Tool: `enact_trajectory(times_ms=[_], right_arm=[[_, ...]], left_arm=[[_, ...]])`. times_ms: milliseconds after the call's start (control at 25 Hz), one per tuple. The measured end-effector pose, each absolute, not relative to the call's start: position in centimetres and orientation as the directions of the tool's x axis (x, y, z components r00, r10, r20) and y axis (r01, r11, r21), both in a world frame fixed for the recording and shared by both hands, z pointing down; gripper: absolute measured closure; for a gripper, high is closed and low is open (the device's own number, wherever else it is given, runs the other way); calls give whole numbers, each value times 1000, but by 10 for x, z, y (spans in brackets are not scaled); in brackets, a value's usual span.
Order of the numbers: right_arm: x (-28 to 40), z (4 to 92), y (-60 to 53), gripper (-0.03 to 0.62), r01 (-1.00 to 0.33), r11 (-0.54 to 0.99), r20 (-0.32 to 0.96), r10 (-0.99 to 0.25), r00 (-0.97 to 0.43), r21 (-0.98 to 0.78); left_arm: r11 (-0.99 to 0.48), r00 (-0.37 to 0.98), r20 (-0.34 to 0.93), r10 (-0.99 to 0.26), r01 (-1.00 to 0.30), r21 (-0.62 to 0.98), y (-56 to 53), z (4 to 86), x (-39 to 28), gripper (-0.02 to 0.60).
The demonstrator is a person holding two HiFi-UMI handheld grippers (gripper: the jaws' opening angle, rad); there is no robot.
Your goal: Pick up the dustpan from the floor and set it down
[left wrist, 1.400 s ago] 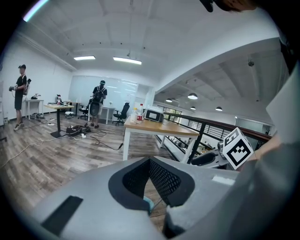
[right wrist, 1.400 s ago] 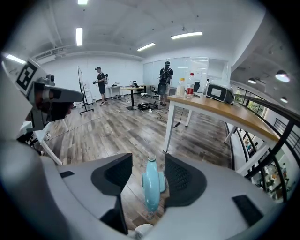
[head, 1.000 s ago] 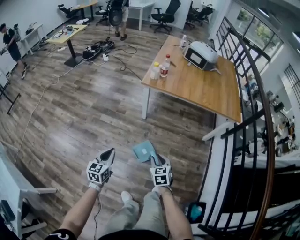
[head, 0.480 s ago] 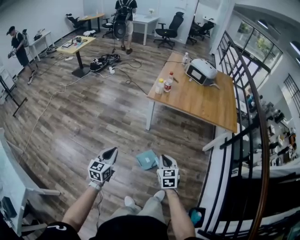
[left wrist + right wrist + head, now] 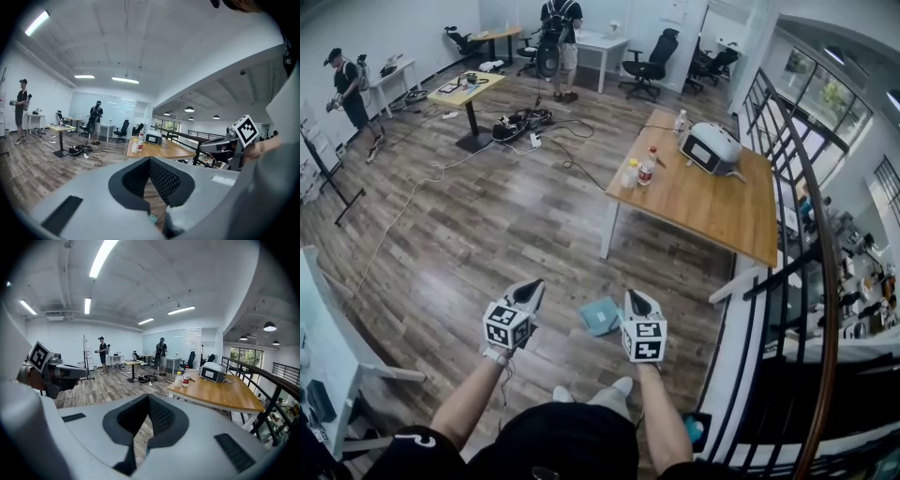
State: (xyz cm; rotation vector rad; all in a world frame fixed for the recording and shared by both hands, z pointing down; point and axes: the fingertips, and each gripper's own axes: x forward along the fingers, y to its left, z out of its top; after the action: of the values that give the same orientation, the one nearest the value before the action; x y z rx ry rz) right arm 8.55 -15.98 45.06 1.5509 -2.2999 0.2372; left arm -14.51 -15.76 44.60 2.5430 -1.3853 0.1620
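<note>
**Right gripper shut on nothing, dustpan down on the boards**

From my head view, the plank floor fills most of the frame, with the wooden table off at 1 o'clock. The teal dustpan appears to lie flat on the boards near 6 o'clock. It sits just beside my right gripper, at that gripper's 9 o'clock, and apart from its jaws. My left gripper hangs at 7 o'clock, clear of the pan. Both gripper views show jaws pressed together, with only floorboards in the sliver beneath the pads, so neither carries anything. I judge the pan is either already set down or not yet picked up, and I cannot tell which. If a lift is due, it calls for spreading the right jaws, dropping low and closing on the pan's rim.
</note>
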Motion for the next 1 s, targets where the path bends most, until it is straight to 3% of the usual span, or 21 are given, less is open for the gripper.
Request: enact_trajectory(times_ms=[1000], right_arm=[[88, 429, -164, 599, -907, 417, 365, -854, -370, 57]], left_arm=[[-504, 509, 231, -829, -860, 84, -159, 420, -157, 583]])
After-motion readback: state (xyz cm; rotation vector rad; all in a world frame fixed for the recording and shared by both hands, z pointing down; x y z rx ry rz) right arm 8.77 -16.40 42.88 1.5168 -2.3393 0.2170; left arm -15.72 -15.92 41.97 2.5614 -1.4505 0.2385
